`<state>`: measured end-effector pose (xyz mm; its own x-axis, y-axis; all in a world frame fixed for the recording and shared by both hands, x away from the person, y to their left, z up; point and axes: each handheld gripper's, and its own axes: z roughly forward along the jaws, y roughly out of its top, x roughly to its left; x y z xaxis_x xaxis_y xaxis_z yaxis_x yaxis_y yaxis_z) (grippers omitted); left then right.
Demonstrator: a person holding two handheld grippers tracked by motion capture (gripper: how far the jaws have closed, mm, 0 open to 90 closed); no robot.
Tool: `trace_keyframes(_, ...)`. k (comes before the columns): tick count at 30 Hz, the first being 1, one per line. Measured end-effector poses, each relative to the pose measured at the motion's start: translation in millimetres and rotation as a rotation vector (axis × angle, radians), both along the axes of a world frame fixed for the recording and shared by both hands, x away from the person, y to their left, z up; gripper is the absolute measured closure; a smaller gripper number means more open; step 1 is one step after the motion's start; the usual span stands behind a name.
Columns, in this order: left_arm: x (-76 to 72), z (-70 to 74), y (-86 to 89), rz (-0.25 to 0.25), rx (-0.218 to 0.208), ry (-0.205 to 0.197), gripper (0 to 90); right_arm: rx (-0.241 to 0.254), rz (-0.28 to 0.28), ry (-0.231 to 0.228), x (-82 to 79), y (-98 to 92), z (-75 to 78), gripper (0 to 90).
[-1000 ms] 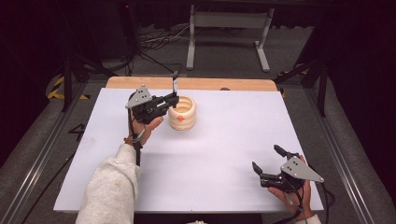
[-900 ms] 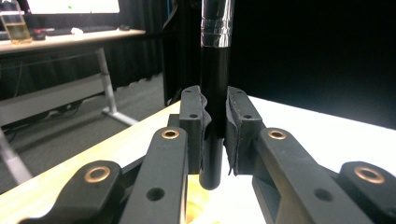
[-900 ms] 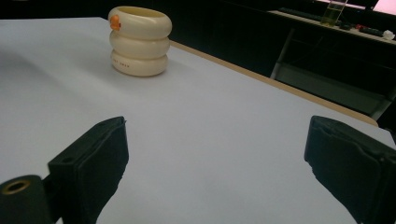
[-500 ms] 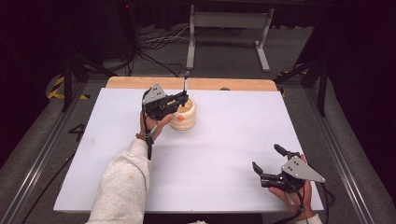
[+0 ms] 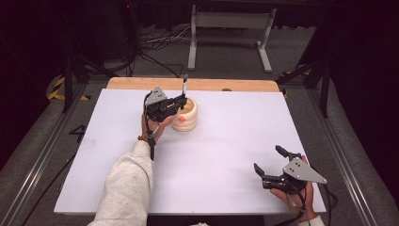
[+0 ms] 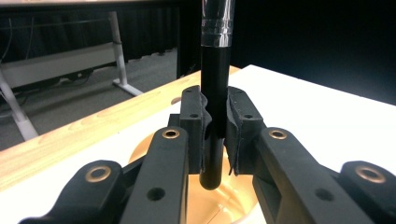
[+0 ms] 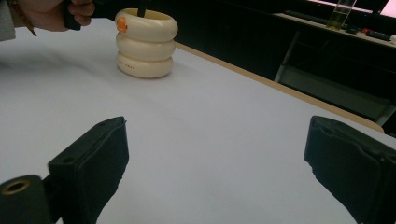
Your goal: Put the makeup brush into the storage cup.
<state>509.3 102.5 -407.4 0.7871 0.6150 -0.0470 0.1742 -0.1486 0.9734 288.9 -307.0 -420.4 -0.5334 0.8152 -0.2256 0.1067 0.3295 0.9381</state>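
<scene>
Clamping a black pen (image 6: 215, 107) upright between their pads, the left tongs (image 5: 181, 102) hung over the mouth of a cream ringed holder (image 5: 187, 117) that stood on the white desk (image 5: 226, 155), toward its far side and a little left of the middle. In the left gripper view the pen's rounded lower end sat low between the two pads, just above the holder's pale inner floor, and a silver band circled the barrel higher up. Whether that end touched the bottom could not be told. From above, the pen's top rose past the tongs and stood out against the wooden strip (image 5: 141, 84) along the desk's far edge. The holder looked like three stacked rings, with a small orange mark on the top ring facing the person. A hand in a light grey sleeve (image 5: 124, 188) carried the left tongs, reaching in from the near edge.

At the near right corner of the desk the right tongs (image 5: 269, 162) lay well apart from the holder, jaws spread wide with nothing between them. Their own view looked across bare desk to the holder (image 7: 145, 43) in the distance, the pen's dark barrel going down into its mouth.
</scene>
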Motion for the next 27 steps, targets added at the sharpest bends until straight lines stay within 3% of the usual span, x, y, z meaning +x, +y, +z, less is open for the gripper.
trace_keyframes(17,0.2,-19.2,-0.3,0.004,0.02,0.035,78.8,-0.007,0.001,0.011,1.2,1.6,-1.2,7.5)
trace_keyframes(27,-1.2,-18.2,-1.1,0.001,0.013,0.028,78.7,-0.005,0.01,0.016,1.7,1.9,-1.1,7.7)
